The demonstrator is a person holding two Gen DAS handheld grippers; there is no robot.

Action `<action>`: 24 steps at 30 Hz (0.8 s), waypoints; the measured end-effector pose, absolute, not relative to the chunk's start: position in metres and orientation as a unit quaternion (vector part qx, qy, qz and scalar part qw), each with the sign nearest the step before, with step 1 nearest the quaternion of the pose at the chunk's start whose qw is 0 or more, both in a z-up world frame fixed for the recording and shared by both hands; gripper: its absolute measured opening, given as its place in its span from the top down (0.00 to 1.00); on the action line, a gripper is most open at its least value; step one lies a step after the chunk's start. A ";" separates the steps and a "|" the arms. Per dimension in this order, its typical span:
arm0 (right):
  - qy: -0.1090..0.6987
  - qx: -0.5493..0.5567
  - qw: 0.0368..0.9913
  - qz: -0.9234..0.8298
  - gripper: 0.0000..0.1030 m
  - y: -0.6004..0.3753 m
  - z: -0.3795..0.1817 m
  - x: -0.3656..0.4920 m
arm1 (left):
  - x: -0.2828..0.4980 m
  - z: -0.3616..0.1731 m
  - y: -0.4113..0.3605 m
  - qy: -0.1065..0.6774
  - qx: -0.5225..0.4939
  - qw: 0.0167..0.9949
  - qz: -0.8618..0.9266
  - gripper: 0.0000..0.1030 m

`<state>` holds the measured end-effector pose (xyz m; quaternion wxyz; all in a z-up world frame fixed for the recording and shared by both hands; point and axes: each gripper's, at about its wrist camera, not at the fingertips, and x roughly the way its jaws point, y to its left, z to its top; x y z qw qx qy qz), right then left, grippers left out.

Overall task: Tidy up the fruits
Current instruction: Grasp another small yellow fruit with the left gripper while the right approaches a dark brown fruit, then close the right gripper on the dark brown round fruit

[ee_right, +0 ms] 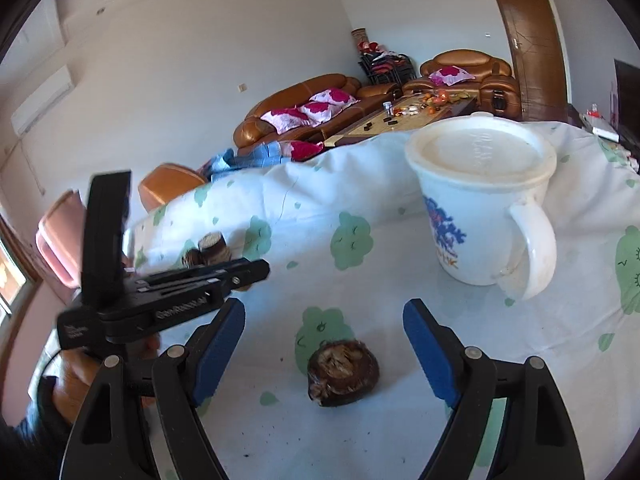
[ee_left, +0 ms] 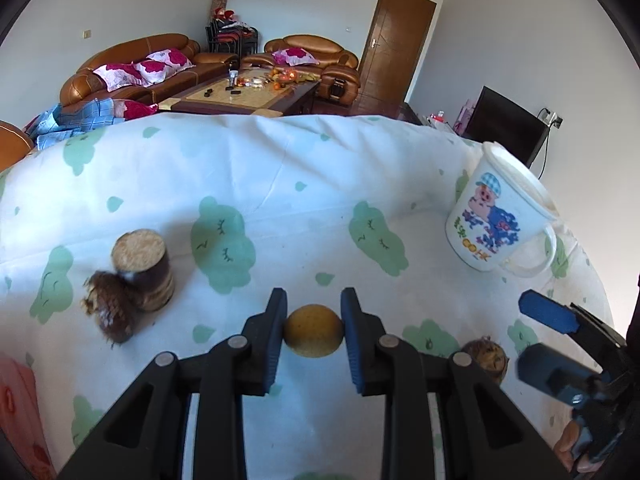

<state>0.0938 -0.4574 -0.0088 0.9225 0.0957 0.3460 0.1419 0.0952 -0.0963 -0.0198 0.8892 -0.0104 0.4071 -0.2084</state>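
Note:
My left gripper [ee_left: 314, 330] is shut on a round yellow-brown fruit [ee_left: 314, 336] above the white cloth with green prints [ee_left: 280, 200]. A dark brown husked piece [ee_left: 486, 356] lies to its right; in the right wrist view this piece [ee_right: 343, 372] lies on the cloth between my right gripper's open fingers, and my right gripper [ee_right: 324, 344] is empty. The right gripper also shows in the left wrist view [ee_left: 548, 340]. A brown cylinder-shaped piece [ee_left: 144, 268] stands at the left with a fuzzy dark piece [ee_left: 112, 310] against it.
A white lidded mug with a cartoon print [ee_left: 494, 220] stands at the right on the cloth; it also shows in the right wrist view [ee_right: 480, 204]. A pink object [ee_left: 20, 412] is at the left edge. Sofas and a coffee table [ee_left: 248, 94] lie beyond.

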 end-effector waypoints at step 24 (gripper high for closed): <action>0.356 0.107 0.927 0.046 0.55 -0.432 -0.015 0.034 | -0.037 -0.015 -0.081 0.345 0.071 0.911 -0.215 0.71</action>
